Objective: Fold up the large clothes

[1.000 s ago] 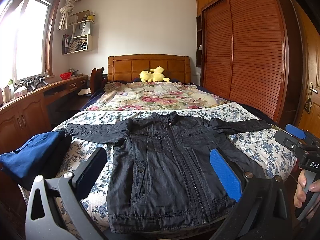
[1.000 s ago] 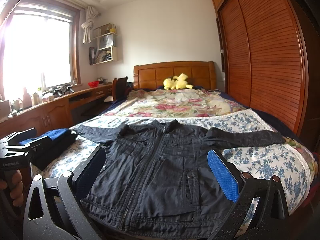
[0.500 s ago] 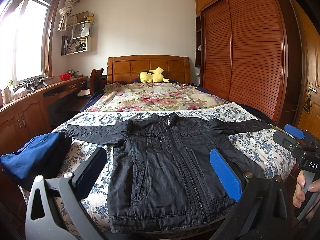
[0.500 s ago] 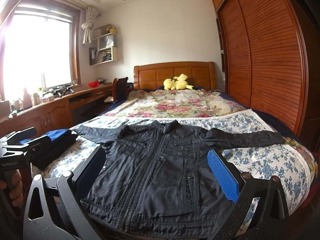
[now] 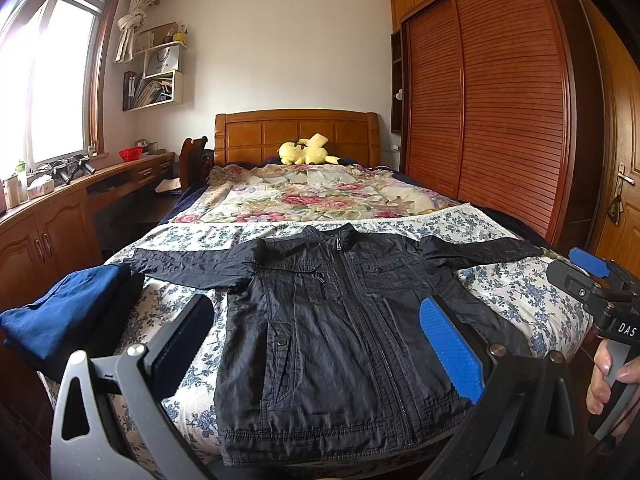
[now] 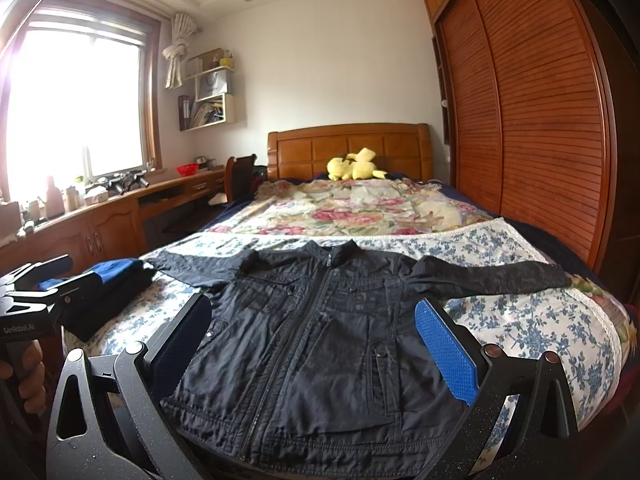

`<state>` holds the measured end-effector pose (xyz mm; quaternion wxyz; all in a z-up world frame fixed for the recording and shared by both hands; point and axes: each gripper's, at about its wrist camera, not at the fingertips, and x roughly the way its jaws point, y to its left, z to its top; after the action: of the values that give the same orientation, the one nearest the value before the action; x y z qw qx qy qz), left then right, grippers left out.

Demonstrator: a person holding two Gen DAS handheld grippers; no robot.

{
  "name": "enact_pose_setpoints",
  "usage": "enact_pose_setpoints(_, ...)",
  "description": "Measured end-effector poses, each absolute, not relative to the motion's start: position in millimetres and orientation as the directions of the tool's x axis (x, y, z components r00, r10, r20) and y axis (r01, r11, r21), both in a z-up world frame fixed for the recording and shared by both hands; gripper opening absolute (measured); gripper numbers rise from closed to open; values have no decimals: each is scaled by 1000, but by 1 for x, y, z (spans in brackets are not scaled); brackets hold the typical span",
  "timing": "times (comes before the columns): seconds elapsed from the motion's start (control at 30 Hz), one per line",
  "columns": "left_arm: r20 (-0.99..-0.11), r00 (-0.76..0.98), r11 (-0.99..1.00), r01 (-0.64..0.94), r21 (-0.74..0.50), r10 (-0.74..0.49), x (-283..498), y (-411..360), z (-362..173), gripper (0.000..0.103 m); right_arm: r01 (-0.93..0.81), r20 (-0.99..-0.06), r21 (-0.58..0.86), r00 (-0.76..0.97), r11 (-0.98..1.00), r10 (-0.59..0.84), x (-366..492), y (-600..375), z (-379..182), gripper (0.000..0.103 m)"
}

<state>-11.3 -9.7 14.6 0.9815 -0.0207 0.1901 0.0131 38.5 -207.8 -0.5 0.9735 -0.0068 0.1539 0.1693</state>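
Note:
A dark navy zip jacket [image 5: 332, 328] lies flat and face up on the foot of the bed, both sleeves spread out sideways; it also shows in the right wrist view [image 6: 320, 340]. My left gripper [image 5: 316, 320] is open and empty, held above the jacket's hem. My right gripper [image 6: 312, 320] is open and empty too, above the hem further right. Each gripper shows at the edge of the other's view, held by a hand: the right gripper [image 5: 592, 280] and the left gripper [image 6: 36, 296].
A folded blue and black clothes pile [image 5: 68, 316] sits at the bed's left corner. A floral quilt [image 5: 312, 196] and yellow plush toy [image 5: 306, 152] lie further up. A wooden desk [image 5: 48, 216] runs along the left, a slatted wardrobe [image 5: 500, 112] along the right.

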Motion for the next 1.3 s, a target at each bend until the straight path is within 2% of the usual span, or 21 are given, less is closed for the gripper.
enact_pose_setpoints(0.2, -396, 918, 999, -37, -38, 19, -5, -5, 5, 103, -337, -311, 41, 890, 941, 332, 39, -205, -3, 103)
enact_pose_setpoints(0.6, -484, 874, 997, -59, -43, 31, 34, 24, -40, 103, -394, -402, 48, 834, 918, 379, 79, -180, -46, 103)
enact_pose_setpoints(0.93, -539, 841, 994, -95, -53, 52, 73, 55, -70, 103, -471, -437, 40, 785, 881, 439, 143, -146, -76, 103)
enact_pose_setpoints(1.17, -572, 815, 993, -117, -3, 94, 94, 80, -85, 103, -507, -456, 22, 762, 862, 460, 189, -117, -101, 103)
enact_pose_setpoints(1.3, -587, 798, 988, -150, 31, 139, 107, 100, -91, 103, -508, -508, -22, 748, 861, 428, 233, -96, -121, 103)
